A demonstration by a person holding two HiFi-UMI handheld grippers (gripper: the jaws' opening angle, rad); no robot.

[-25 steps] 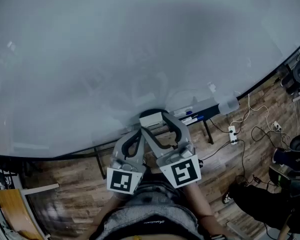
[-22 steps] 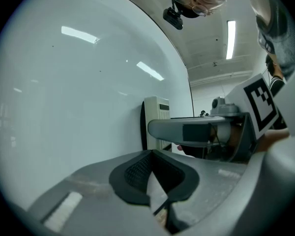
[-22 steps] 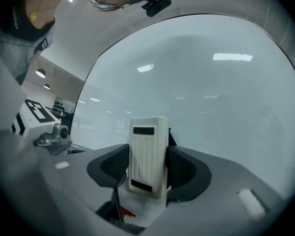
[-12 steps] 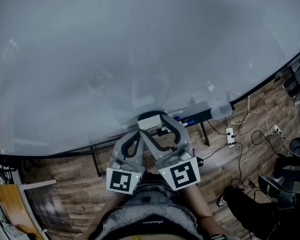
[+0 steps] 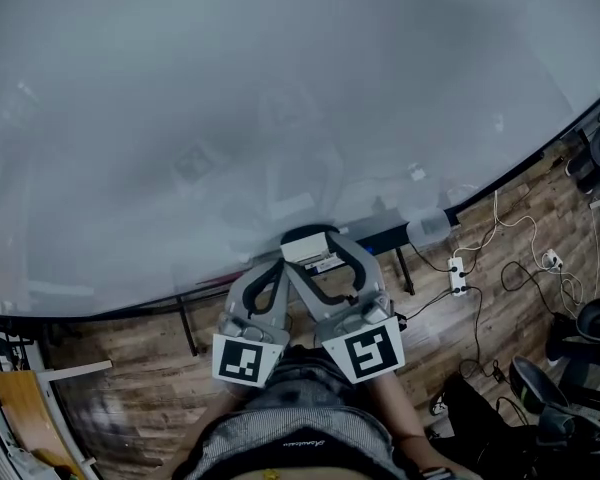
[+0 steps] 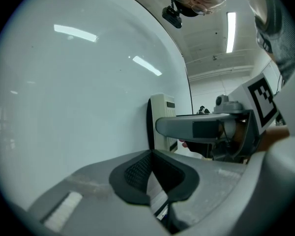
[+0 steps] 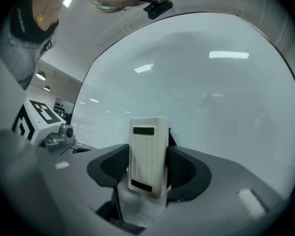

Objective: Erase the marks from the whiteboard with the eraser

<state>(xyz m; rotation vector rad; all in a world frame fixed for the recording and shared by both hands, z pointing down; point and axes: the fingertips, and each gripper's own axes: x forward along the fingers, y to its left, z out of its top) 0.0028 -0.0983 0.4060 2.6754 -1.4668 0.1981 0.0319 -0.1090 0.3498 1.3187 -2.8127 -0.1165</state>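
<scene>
Left gripper [image 5: 283,274]: fingers [image 6: 135,173] clenched together, nothing between them, just beside whiteboard [image 5: 280,98]. Right gripper [image 5: 316,252]: fingers [image 7: 185,170] grasping cream eraser [image 7: 148,149], held upright. Eraser's dark felt side lies against whiteboard, near bottom edge.

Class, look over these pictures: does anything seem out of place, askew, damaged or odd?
Nothing is damaged or spilled. One oddity: the whiteboard shows no marks, only reflections, though the right gripper holds the eraser at it. Loose cables straggle over the floor.
</scene>
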